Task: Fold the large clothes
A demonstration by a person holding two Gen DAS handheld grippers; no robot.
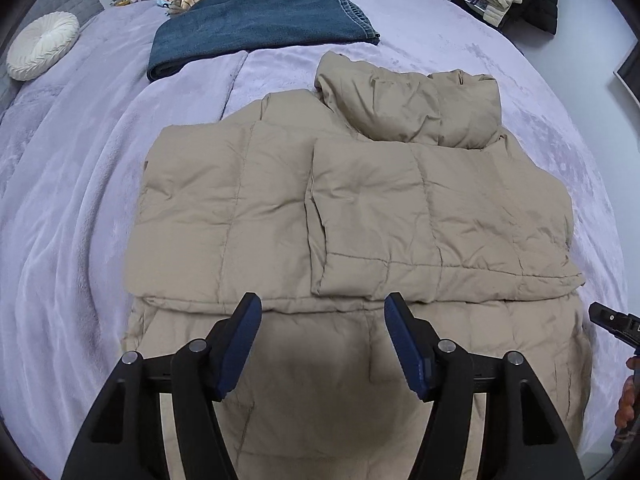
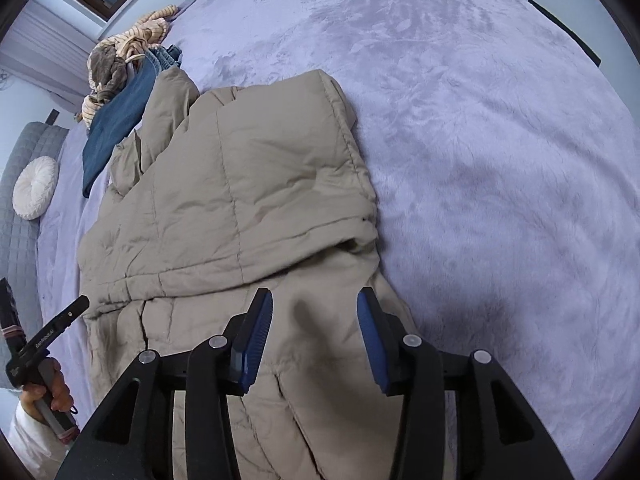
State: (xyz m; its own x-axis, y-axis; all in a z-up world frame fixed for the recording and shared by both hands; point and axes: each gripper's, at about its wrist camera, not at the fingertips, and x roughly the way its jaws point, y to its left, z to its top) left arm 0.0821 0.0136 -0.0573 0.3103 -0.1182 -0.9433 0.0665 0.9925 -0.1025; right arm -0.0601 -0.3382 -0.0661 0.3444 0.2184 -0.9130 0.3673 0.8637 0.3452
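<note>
Hovering released above the near hem of the tan puffer jacket (image 1: 360, 216) on the lilac bed (image 1: 80, 200), the left claw (image 1: 323, 344) and right claw (image 2: 315, 340) grasp nothing.

A tan quilted puffer jacket (image 1: 360, 216) lies flat on the bed, sleeves folded across its front, hood uppermost.

Soft, even, cool light, no glare. Faint tool shadows on jacket (image 1: 320, 380) and bed (image 2: 500, 312). Sharp focus; heavy fisheye bending, black corners.
</note>
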